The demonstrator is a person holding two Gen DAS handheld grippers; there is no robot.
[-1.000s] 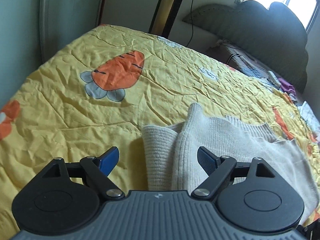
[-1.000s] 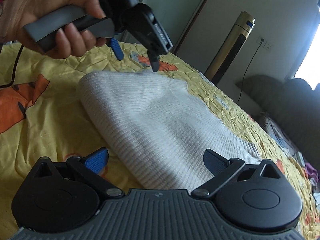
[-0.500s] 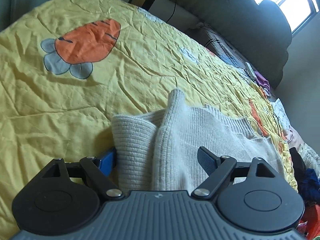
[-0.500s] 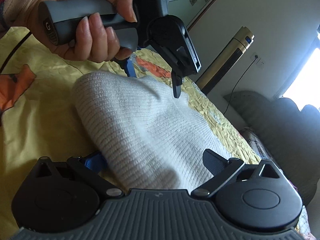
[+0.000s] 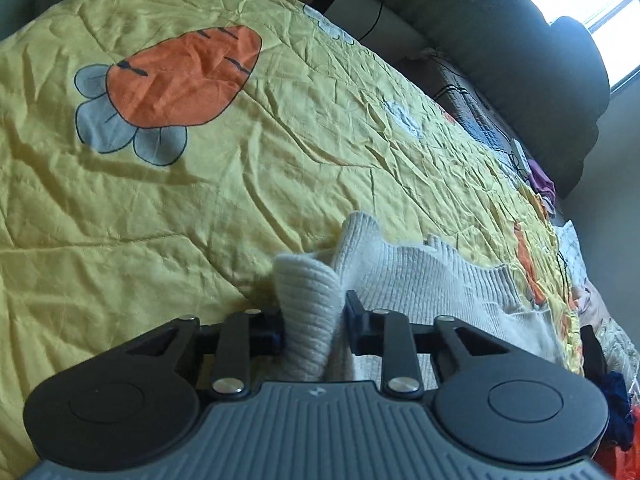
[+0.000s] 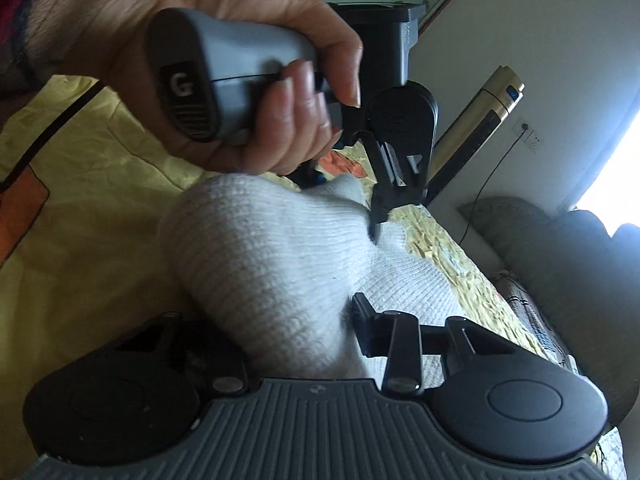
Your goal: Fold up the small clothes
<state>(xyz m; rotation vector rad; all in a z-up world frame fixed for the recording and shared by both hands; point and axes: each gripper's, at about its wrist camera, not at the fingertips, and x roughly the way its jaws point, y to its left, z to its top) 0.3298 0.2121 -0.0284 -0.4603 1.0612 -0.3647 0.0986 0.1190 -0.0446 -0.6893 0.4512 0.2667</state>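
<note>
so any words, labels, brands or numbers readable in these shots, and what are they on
"G": white letter on the dark end cap of the grey handle that the hand holds.
Small pale logo on the ribbed grey body of the left tool: too small to read.
The same small mark on the right tool: too small to read.
Nothing legible on the white knit garment or the yellow bedspread.

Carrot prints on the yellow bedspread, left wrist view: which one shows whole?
The big orange carrot print with grey-blue leaves at upper left; the one near the right edge shows only partly.
</note>
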